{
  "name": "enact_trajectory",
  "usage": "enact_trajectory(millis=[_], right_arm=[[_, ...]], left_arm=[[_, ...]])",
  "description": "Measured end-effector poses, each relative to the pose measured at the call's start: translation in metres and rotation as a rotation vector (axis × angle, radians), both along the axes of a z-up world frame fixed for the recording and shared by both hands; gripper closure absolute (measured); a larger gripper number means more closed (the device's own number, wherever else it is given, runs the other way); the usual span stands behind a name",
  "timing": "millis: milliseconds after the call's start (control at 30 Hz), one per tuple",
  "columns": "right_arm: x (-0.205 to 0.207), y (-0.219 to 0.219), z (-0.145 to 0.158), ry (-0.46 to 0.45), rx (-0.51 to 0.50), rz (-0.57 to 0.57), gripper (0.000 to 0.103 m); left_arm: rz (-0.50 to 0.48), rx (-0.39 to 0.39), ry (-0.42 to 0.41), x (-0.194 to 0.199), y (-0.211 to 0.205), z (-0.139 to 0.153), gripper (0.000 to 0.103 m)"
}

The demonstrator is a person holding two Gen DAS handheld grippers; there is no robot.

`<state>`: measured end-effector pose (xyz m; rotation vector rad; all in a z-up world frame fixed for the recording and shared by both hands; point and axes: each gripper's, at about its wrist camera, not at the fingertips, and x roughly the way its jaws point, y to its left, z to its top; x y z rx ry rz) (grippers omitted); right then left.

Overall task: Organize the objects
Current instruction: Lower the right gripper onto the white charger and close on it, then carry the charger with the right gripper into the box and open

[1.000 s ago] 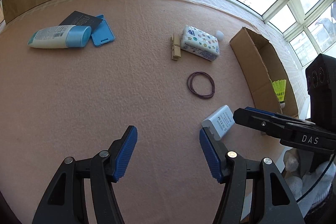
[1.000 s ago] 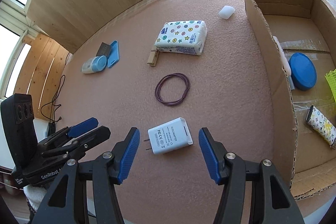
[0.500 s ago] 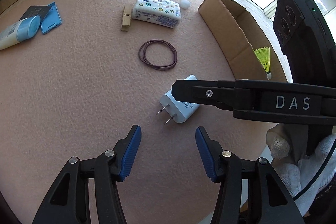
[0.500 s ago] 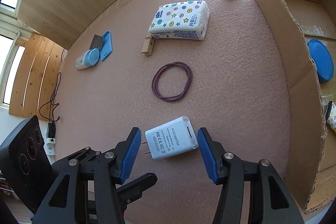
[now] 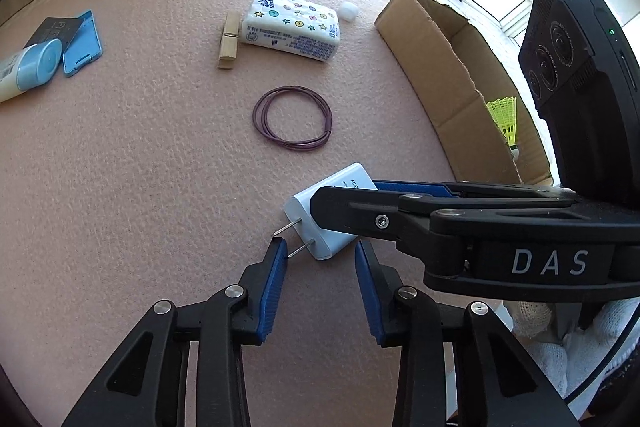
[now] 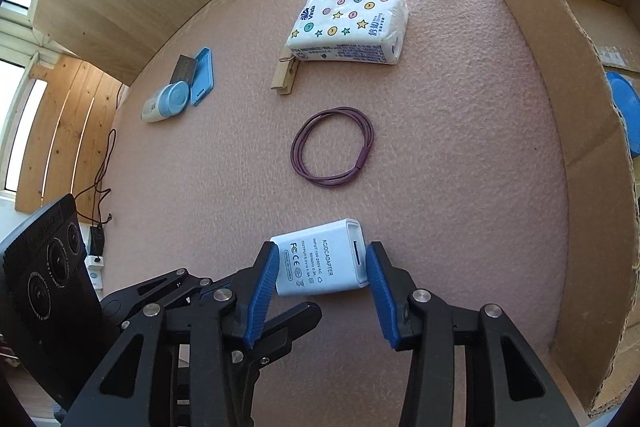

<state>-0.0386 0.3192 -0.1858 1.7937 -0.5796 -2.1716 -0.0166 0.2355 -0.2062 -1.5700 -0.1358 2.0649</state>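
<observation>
1. While the white adapter lies flat on the pink mat, the right gripper straddles it, jaws just closing, blue pads at its two ends; whether they press, I cannot tell.
2. Left gripper has been closing too, jaws apart, one pad beside the prongs.
3. Cardboard box stands right; purple cord loop lies farther off.

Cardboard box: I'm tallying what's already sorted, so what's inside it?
Inside the brown cardboard box show a blue round lid and a yellow shuttlecock; its wall hides the rest.
</observation>
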Motion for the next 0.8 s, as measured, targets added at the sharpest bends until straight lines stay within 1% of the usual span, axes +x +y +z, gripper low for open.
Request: enact_trajectory(millis=[100, 367, 700, 733, 800], right_arm=[[0.001, 0.000, 0.003, 0.012, 0.002, 0.006, 0.066], [0.004, 0.008, 0.013, 0.045, -0.009, -0.001, 0.067], [0.009, 0.036, 0.051, 0.129, -0.010, -0.040, 0.067], [0.010, 0.039, 0.055, 0.137, -0.009, -0.046, 0.067], [0.012, 0.048, 0.062, 0.149, -0.009, -0.061, 0.067]], left_arm=[[0.003, -0.003, 0.017, 0.001, 0.001, 0.004, 0.067], [-0.012, 0.003, 0.057, 0.006, 0.011, 0.019, 0.067], [-0.070, 0.009, 0.164, 0.001, 0.031, 0.061, 0.067], [-0.077, 0.012, 0.171, -0.006, 0.030, 0.066, 0.067], [-0.093, 0.016, 0.187, -0.010, 0.042, 0.070, 0.067]])
